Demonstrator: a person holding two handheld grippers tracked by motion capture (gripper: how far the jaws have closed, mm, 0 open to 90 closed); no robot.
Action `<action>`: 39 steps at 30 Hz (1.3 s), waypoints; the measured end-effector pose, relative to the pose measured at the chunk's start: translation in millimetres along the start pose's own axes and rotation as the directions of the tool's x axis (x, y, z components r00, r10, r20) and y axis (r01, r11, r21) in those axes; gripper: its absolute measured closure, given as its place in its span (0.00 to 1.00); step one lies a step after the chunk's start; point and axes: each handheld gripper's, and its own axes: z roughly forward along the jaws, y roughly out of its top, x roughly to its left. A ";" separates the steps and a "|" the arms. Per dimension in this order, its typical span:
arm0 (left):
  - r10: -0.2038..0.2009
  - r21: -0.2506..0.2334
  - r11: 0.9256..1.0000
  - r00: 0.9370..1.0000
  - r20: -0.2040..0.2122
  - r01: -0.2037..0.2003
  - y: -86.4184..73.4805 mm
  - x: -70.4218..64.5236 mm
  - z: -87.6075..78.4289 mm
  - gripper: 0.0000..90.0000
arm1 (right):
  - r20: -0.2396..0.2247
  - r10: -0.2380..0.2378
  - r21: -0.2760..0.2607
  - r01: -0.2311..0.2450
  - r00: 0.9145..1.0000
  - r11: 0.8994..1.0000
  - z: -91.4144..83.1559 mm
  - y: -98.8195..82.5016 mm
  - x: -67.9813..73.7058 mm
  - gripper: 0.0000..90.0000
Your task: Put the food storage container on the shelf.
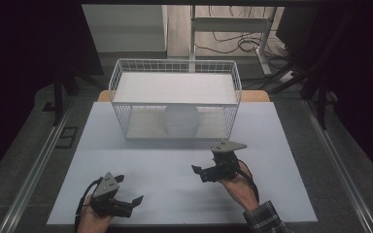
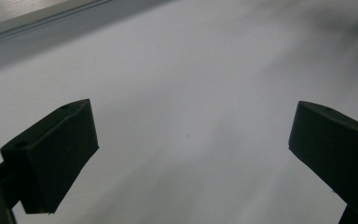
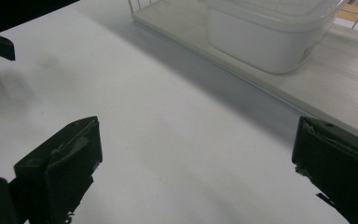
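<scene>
The left gripper (image 1: 128, 204) rests low over the near left part of the table (image 1: 175, 184), its fingers (image 2: 51, 154) spread wide with nothing between them; bare white surface lies ahead of it. The right gripper (image 1: 201, 172) sits nearer the middle, just in front of the wire rack (image 1: 175, 65), fingers (image 3: 58, 172) equally wide apart and empty, aimed roughly leftward across the table.

The thing nearest the work is the white container (image 1: 180, 120), standing on the rack's lower shelf (image 3: 354, 93) under the upper shelf, close to its middle. It appears to carry a translucent lid (image 3: 279, 14).

A judgement: the step in hand looks like a reach for that container. To do it well, the right gripper should turn to face the rack's open front, go in low beneath the upper shelf, keep its fingers wide until they straddle the container's wall, and avoid the wires. The left could steady the rack.

Counted, left to right: two grippers, one rack with two shelves, one container, one table
</scene>
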 end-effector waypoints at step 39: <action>-0.013 0.016 1.000 0.998 -0.068 0.014 -18.1 7.7 -31.4 0.01 | 0.046 0.017 0.014 -0.018 0.999 1.000 -51.1 -44.7 20.3 0.00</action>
